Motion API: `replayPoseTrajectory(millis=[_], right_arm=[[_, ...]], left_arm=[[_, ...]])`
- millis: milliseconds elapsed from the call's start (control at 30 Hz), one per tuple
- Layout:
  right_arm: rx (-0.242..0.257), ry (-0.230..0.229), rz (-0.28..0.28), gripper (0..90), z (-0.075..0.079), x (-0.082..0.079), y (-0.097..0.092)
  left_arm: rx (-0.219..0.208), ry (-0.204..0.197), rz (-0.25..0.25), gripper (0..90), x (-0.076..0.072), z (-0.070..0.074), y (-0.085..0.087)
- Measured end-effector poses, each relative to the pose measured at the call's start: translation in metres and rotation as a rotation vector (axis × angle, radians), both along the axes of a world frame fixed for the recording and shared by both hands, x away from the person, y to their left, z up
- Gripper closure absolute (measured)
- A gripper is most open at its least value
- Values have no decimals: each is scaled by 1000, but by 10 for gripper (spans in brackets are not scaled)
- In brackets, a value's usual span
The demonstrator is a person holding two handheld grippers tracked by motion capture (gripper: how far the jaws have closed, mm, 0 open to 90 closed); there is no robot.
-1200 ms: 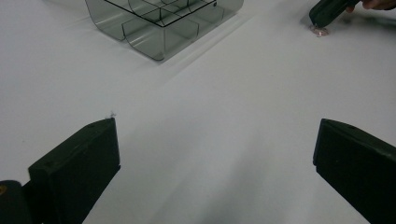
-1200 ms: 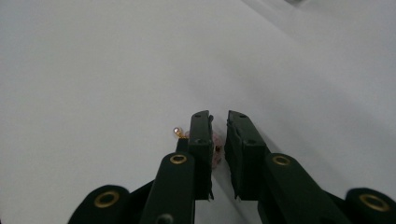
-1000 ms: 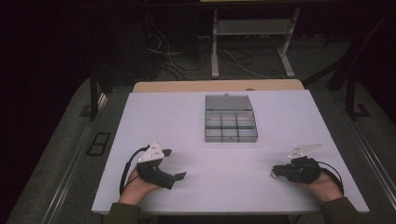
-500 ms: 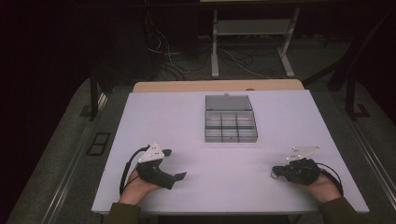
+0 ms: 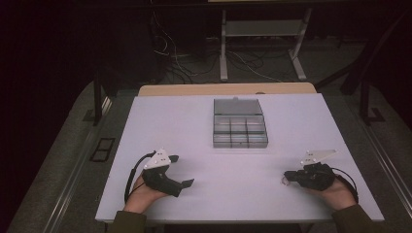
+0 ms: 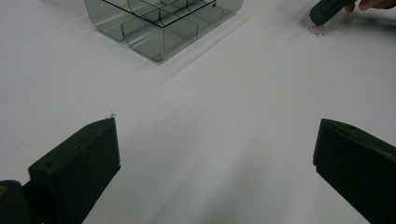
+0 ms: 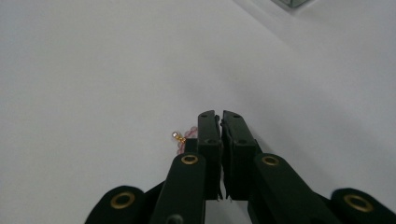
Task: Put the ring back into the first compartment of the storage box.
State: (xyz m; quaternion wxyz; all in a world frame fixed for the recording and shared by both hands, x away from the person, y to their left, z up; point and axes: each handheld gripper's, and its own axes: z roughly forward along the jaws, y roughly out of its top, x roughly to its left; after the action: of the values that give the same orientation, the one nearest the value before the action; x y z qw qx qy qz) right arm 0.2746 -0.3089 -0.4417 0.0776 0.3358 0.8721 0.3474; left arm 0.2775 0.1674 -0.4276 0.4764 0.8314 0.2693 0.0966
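A small bracelet of pink beads with a gold clasp [image 7: 180,138] pokes out from under the left side of my right gripper [image 7: 220,114], whose jaws are pressed together on it. In the high view this gripper [image 5: 287,175] lies at the table's front right with the bracelet [image 5: 284,181] at its tip. The left gripper view shows that tip [image 6: 327,9] far off, the small loop [image 6: 319,31] under it. My left gripper [image 5: 182,171] rests at the front left, jaws wide apart [image 6: 215,140] with bare table between them.
A clear grey compartment box [image 5: 239,127] with its lid folded back sits at the middle of the white table [image 5: 194,121]; it is ahead of the left gripper [image 6: 159,21]. Floor, cables and a metal stand lie beyond the table's far edge.
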Motion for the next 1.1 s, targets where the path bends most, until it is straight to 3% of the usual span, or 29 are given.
replayPoseTrajectory(millis=[500,1100], right_arm=[[46,-32,-28,860,10,1,-6],[100,-29,-54,860,22,12,-6]], left_arm=[[2,0,-5,0,0,0,0],[-9,5,-9,0,1,-1,0]])
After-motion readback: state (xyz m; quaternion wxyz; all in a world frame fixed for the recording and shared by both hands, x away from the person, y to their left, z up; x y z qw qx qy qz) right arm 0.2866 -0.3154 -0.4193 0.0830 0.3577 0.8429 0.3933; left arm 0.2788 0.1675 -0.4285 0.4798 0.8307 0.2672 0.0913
